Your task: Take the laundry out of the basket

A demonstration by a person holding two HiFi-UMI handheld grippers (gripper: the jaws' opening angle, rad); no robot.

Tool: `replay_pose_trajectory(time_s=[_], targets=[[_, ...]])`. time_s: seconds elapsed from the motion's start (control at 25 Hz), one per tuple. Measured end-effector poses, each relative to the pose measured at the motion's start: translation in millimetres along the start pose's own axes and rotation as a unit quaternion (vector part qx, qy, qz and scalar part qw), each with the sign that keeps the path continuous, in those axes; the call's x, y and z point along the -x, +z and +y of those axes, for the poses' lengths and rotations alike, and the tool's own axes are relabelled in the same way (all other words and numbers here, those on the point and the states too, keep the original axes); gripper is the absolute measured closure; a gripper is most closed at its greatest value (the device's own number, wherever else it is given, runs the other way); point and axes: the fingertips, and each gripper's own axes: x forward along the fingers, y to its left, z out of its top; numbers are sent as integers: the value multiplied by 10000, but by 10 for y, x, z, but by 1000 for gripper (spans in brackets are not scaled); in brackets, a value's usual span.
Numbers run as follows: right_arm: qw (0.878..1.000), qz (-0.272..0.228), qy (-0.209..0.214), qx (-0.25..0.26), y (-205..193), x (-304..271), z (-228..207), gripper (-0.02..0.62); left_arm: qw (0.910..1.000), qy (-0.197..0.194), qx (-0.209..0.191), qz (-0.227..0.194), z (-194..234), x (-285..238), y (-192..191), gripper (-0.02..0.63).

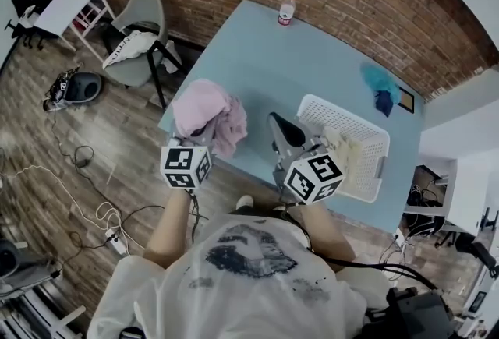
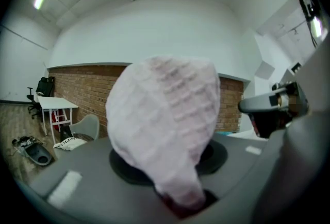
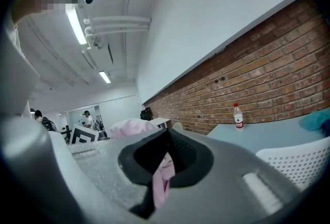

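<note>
Pink waffle-knit garment (image 1: 204,113) is hanging outside the white plastic basket (image 1: 373,174), with the left claw (image 2: 183,203) and right claw (image 3: 159,187) both clamping it. Cream cloth (image 1: 343,149) is lying inside, awaiting removal.

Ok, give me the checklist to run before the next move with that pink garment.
1. Left gripper grip on the pink garment: ok, jaws shut on it.
2. Right gripper grip: ok, a pink fold is pinched.
3. Garment clear of the basket: ok, apart from it.
4. Garment resting on the table: cannot tell.
5. Basket emptied: not ok, pale laundry lies inside.
</note>
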Motion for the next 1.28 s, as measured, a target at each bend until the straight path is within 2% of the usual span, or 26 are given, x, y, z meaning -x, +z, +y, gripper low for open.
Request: replay_pose_trajectory(time_s=[0.64, 1.0, 1.28], targets=[[9987, 414, -237, -200, -249, -287, -423, 598, 9979, 15, 284, 583, 179, -743, -916, 443], [9964, 590, -450, -406, -427, -241, -678, 598, 9963, 162, 481, 692, 294, -1028, -1332, 428], [9958, 634, -361, -548, -469, -219, -669, 598, 9944, 345, 308, 952, 270, -1117, -1538, 402]])
